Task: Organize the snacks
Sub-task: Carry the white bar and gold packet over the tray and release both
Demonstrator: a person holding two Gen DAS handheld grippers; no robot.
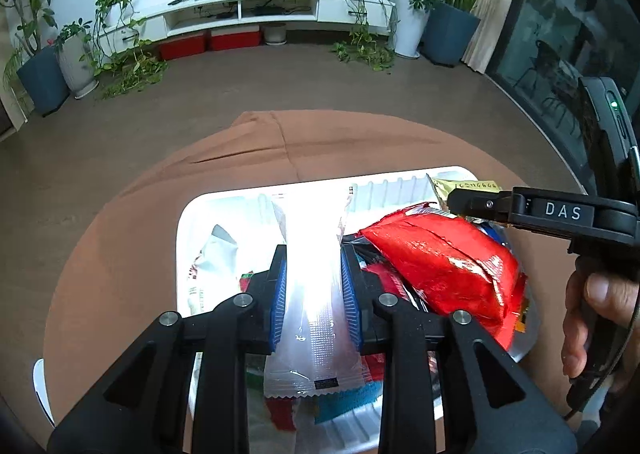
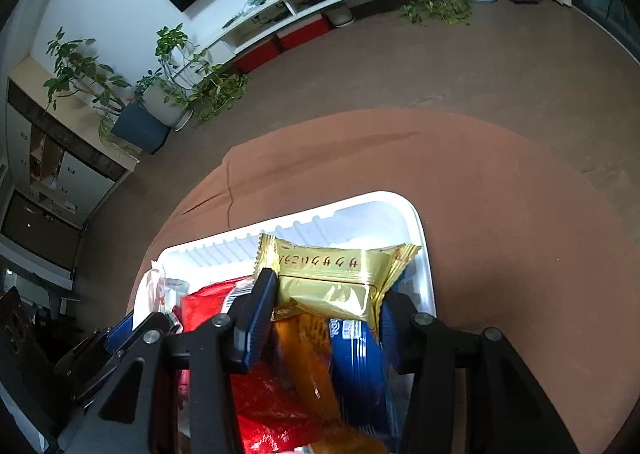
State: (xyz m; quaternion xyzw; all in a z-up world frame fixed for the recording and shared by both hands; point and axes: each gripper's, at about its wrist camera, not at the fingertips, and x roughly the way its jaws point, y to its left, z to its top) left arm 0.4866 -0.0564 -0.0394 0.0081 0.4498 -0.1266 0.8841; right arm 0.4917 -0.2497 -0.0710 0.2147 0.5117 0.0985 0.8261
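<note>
A white tray (image 1: 185, 221) (image 2: 360, 211) full of snack packets sits on a brown-clothed table (image 1: 120, 234). My left gripper (image 1: 314, 254) hangs over the tray's left half, shut on a clear, glossy packet (image 1: 316, 306) that stands lengthwise between its blue pads. A big red packet (image 1: 440, 262) (image 2: 204, 302) lies beside it on the right. My right gripper (image 2: 326, 294) (image 1: 460, 205) is over the tray's right far corner, shut on a gold packet (image 2: 332, 278) (image 1: 452, 185). Under it lie an orange packet (image 2: 308, 354) and a blue packet (image 2: 356, 358).
A person's hand (image 1: 588, 314) grips the right tool's handle. Bare cloth (image 2: 500, 213) surrounds the tray on the far side and right. Beyond the table are brown floor, potted plants (image 1: 44, 69), and a white TV cabinet (image 1: 248, 9) with red boxes beneath.
</note>
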